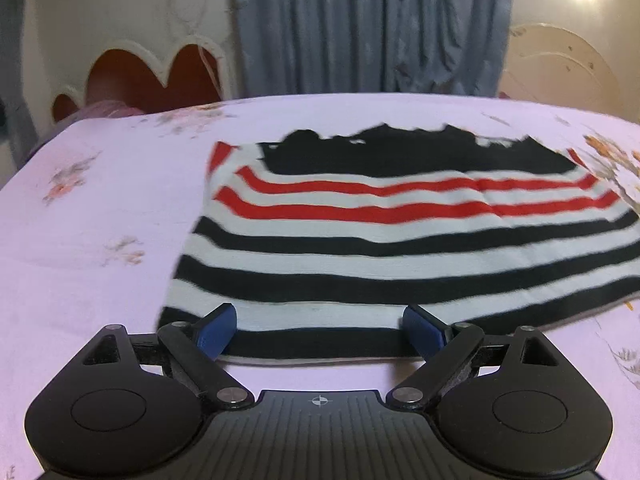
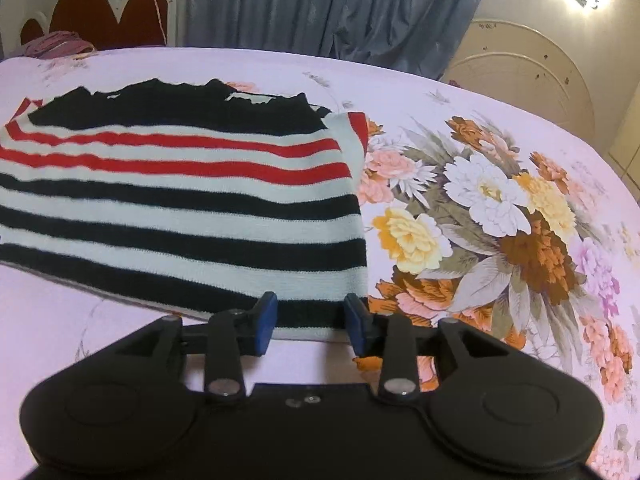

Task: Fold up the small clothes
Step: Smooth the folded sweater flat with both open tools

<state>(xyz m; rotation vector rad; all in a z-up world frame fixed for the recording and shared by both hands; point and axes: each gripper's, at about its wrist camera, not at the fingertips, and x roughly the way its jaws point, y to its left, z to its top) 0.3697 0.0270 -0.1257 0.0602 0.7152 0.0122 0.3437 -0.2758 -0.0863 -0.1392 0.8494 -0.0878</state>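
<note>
Right wrist: striped top (image 2: 180,200) hem between open right gripper (image 2: 310,322).

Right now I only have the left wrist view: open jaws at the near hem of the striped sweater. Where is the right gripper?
Observer: The right gripper is at the near right corner of the striped sweater, with the hem between its blue pads.
Operator: Is it gripping the cloth?
Observer: No. Its jaws stand apart, the pads do not press the hem, and the corner lies flat.
Operator: What is beside that corner?
Observer: A big flower bouquet print on the bedsheet begins right beside the sweater's right edge.
</note>
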